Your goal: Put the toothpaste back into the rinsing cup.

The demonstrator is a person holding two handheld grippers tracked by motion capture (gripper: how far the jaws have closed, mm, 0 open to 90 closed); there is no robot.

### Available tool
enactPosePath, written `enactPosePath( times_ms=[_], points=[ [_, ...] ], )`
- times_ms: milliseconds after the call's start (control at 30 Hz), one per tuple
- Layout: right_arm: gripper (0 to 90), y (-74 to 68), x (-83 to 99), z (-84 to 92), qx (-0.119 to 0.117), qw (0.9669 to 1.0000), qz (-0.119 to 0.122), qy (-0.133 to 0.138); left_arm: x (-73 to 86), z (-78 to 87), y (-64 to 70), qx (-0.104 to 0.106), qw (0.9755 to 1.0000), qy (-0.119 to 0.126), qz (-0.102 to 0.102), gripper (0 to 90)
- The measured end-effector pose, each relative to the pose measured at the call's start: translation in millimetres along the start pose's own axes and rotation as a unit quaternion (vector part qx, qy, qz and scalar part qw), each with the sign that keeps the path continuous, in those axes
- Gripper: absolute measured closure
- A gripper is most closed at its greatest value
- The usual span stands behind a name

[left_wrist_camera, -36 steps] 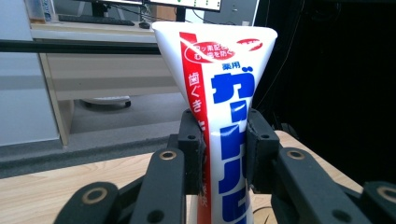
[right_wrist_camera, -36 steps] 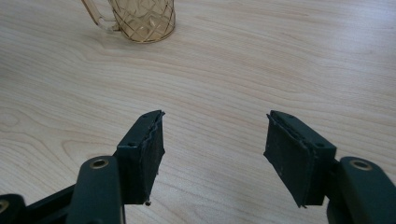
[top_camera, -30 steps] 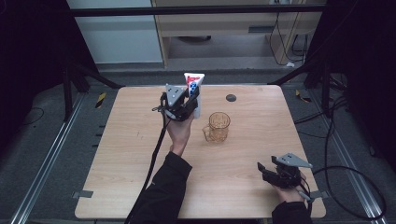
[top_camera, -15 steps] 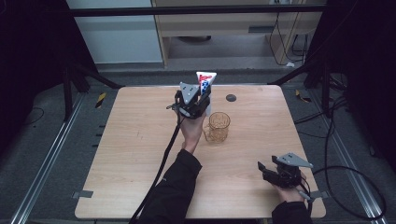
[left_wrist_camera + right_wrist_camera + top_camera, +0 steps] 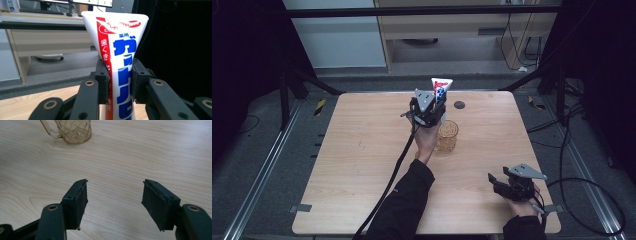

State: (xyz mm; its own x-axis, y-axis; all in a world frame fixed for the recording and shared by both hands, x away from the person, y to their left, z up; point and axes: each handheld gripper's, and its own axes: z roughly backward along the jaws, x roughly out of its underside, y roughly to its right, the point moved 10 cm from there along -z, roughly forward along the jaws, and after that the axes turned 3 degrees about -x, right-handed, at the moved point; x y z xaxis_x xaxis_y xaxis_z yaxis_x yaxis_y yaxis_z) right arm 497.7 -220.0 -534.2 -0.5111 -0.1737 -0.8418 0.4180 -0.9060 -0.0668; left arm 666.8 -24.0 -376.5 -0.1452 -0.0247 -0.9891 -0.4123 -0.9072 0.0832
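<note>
A light wooden table (image 5: 362, 150) with rounded corners stands on a grey floor (image 5: 267, 130). Metal rails (image 5: 257, 177) run along the floor past the table's left and right edges, and black cables (image 5: 584, 187) lie on the floor off its right edge. Beyond the far edge stands a beige desk (image 5: 437, 25) beside a pale panel (image 5: 342, 45). Dark curtains (image 5: 242, 45) close in both sides. In the left gripper view, a keyboard (image 5: 37, 10) lies on the desk (image 5: 50, 37), under a monitor (image 5: 82, 2).
</note>
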Motion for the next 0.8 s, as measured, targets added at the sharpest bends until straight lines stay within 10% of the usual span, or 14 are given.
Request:
enactPosePath(
  times_ms=[800],
  points=[
    [36.7,0.2,0.5,-1.0,0.000,1.0000,0.001,-0.001,33.8,-16.3,14.3,0.005,0.9997,-0.024,-0.004,70.4]
  ],
)
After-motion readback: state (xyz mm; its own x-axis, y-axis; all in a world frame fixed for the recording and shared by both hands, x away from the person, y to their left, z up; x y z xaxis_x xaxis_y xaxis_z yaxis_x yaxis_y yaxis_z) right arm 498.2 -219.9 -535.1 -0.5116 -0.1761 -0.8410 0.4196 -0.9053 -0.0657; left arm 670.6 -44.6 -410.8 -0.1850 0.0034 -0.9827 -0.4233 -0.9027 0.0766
